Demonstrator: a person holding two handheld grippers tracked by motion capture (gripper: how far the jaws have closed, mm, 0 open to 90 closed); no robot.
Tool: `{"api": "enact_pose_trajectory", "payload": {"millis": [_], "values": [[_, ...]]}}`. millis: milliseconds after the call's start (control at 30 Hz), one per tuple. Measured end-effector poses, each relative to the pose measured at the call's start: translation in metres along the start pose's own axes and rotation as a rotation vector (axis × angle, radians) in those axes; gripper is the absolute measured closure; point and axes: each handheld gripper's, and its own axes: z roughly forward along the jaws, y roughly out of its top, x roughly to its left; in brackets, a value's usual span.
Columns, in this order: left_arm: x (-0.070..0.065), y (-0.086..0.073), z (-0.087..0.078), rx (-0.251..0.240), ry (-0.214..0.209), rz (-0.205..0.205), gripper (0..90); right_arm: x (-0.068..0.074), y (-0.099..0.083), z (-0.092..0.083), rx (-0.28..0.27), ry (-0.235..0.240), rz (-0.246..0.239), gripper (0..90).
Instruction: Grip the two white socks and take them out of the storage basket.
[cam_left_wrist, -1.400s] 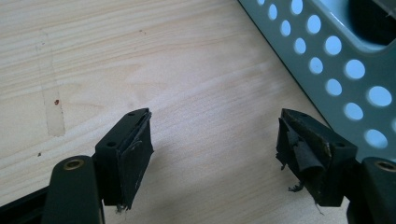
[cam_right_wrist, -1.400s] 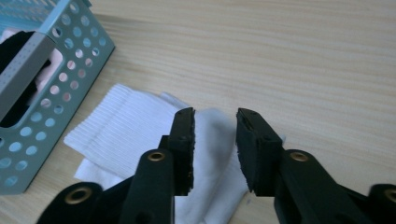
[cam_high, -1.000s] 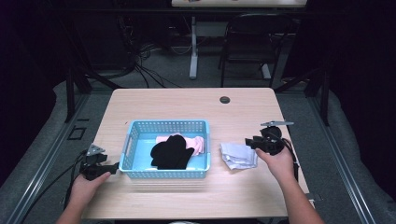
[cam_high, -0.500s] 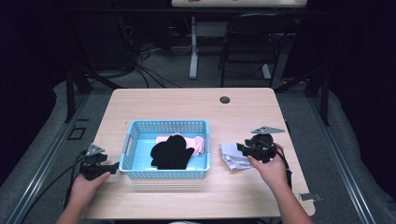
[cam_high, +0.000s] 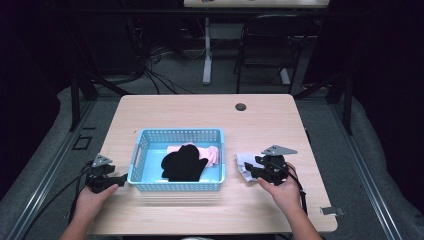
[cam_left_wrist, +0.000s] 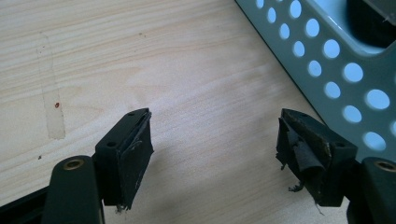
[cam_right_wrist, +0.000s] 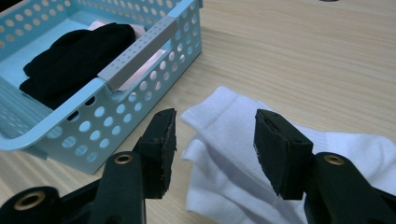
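Lying on the tabletop (cam_high: 200, 110) just right of the blue basket (cam_high: 145, 150), the white socks (cam_right_wrist: 243, 154) sit where the right hand can reach them without crossing the basket, and the work appears to be gathering them in with the black (cam_high: 184, 164) and pink (cam_high: 212, 154) clothes already inside. In the right gripper view the right tool (cam_right_wrist: 212, 140) hangs low over the near-left part of the socks with its jaws spread wide, one to each side of a folded cuff and neither pad clearly touching the fabric; that stance reads as lining up for a pinch. In the high view the right tool (cam_high: 255, 172) points left toward the basket, the hand (cam_high: 285, 187) behind it near the tabletop's near-right part and the forearm coming in from the near edge. The left tool (cam_high: 112, 181) rests near the basket's near-left corner, aimed right at its wall. In the left gripper view the left tool (cam_left_wrist: 215, 135) also has its jaws wide apart, holding nothing, above bare wood with the perforated wall just to its right; its worn pads (cam_left_wrist: 303, 149) show frayed edges. Placed there, it could probably steady the basket if needed.
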Motion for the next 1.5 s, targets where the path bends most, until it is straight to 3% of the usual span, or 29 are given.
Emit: {"api": "enact_pose_trajectory", "payload": {"millis": [200,500,833,1100,1233,1400,1500], "values": [[0.0,0.0,0.0,0.001,-0.001,0.004,26.5,0.006,-0.007,0.004,-0.008,0.062,0.023,46.7],[0.0,0.001,-0.001,0.0,-0.003,0.005,26.5,0.017,-0.014,0.01,-0.015,0.063,-0.032,47.9],[-0.001,0.001,0.0,-0.002,-0.004,0.004,26.5,0.025,-0.022,0.018,0.006,0.09,-0.027,49.9],[-0.001,0.001,0.001,-0.002,-0.004,0.007,26.5,0.033,-0.024,0.024,0.035,0.087,-0.083,50.7],[0.0,0.002,0.0,0.004,-0.01,0.009,26.5,0.033,-0.024,0.024,0.03,0.083,-0.082,51.0],[-0.001,0.002,0.001,-0.001,-0.008,0.007,26.5,0.031,-0.023,0.019,0.004,0.073,-0.079,51.3],[-0.001,0.002,0.001,-0.003,-0.008,0.003,26.5,0.029,-0.02,0.015,-0.039,0.051,-0.078,51.0]]}}
